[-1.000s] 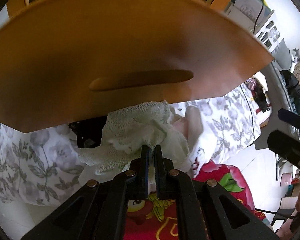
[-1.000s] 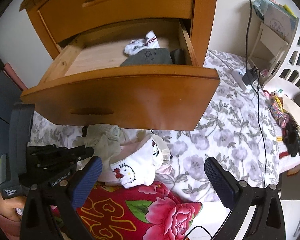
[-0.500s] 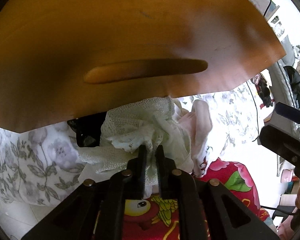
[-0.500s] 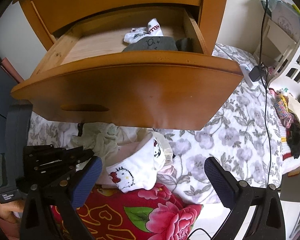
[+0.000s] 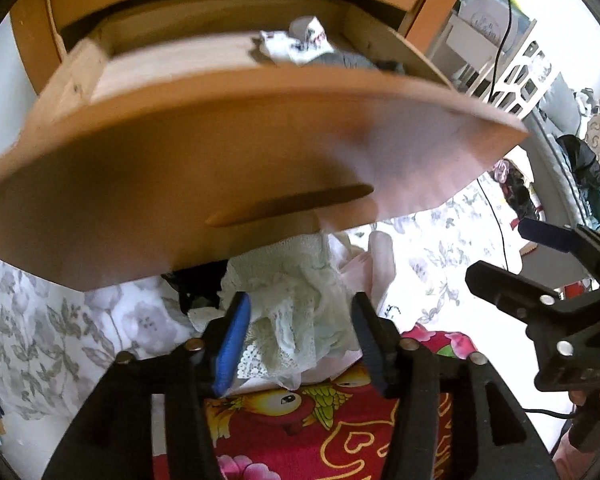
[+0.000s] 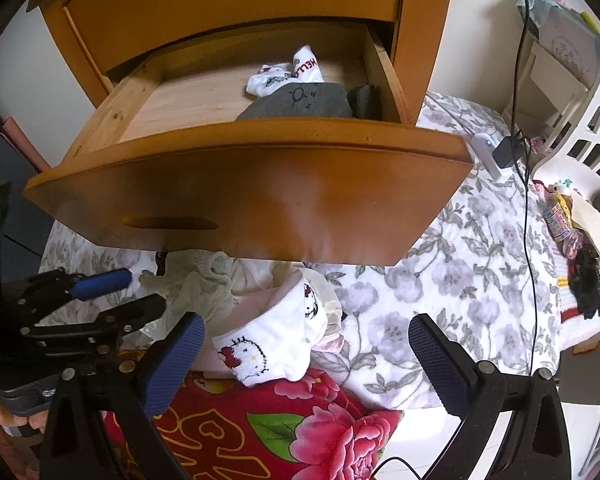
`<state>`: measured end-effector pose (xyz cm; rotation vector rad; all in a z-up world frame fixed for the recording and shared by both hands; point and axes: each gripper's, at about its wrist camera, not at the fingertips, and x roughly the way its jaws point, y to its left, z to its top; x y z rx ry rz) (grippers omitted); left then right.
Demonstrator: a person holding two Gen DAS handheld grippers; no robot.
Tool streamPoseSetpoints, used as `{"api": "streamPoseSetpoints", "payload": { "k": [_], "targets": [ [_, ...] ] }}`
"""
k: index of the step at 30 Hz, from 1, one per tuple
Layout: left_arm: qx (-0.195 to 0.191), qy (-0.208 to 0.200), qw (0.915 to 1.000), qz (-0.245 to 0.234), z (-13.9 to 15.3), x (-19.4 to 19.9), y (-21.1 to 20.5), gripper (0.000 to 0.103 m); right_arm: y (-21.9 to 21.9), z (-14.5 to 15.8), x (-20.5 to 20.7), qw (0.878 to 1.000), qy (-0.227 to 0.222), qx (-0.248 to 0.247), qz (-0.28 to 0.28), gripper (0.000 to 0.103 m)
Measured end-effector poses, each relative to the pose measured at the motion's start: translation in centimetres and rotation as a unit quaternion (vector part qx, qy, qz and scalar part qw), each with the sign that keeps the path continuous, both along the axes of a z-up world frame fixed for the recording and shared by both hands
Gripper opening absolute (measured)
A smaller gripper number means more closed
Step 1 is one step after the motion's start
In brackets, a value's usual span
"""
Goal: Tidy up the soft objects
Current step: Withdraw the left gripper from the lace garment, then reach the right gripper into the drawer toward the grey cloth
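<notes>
A pale green lace cloth (image 5: pixel 300 312) lies on a heap of soft clothes below the open wooden drawer (image 5: pixel 228 160). My left gripper (image 5: pixel 298 320) is open, its fingers either side of the lace cloth; it also shows in the right wrist view (image 6: pixel 140 292). My right gripper (image 6: pixel 306 344) is open and empty above a white Hello Kitty garment (image 6: pixel 276 340). The open drawer (image 6: pixel 260 196) holds white socks (image 6: pixel 288 74), a grey garment (image 6: pixel 300 102) and a dark item (image 6: pixel 364 100).
A red flowered blanket (image 6: pixel 284 424) lies at the front under the heap. A grey floral bedsheet (image 6: pixel 460 288) spreads to the right, with a charger and black cable (image 6: pixel 508 148). A white basket (image 6: pixel 588 136) and small items (image 6: pixel 580 256) sit far right.
My left gripper was shut on the lace cloth and has opened; the cloth now lies loose between its fingers. The left camera has tilted up, showing the drawer's inside.
</notes>
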<state>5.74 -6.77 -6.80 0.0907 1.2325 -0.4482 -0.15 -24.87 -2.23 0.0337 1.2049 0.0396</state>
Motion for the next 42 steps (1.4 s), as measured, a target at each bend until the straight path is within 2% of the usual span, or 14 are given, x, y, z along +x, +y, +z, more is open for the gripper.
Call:
{"api": "streamPoseSetpoints", "payload": {
  "k": [8, 22, 26, 34, 36, 42],
  "targets": [
    [-0.017, -0.031, 0.9993, 0.009, 2.8, -0.5, 0.9, 0.069, 0.2, 0.9, -0.5, 1.000, -0.009, -0.001, 0.001, 0.103],
    [-0.050, -0.119, 0.9912, 0.027, 8.9, -1.6, 3.5, 0.072, 0.6, 2.1, -1.3, 1.000, -0.025, -0.006, 0.001, 0.103],
    [-0.062, -0.150, 0.9857, 0.045, 10.4, -1.7, 4.6, 0.085, 0.7, 2.5, -1.3, 1.000, -0.028, -0.007, 0.000, 0.103],
    [-0.073, -0.197, 0.9737, 0.089, 11.0, -1.3, 6.7, 0.087, 0.6, 3.2, -1.1, 0.999, -0.037, -0.015, -0.002, 0.103],
    [-0.074, -0.202, 0.9713, 0.102, 11.0, -1.0, 7.3, 0.099, 0.5, 3.5, -1.1, 0.999, -0.040, -0.015, -0.004, 0.103],
    [-0.079, -0.219, 0.9652, 0.119, 11.1, -0.7, 8.3, 0.100, 0.6, 5.1, -0.9, 0.998, -0.062, -0.020, -0.001, 0.103]
  ]
}}
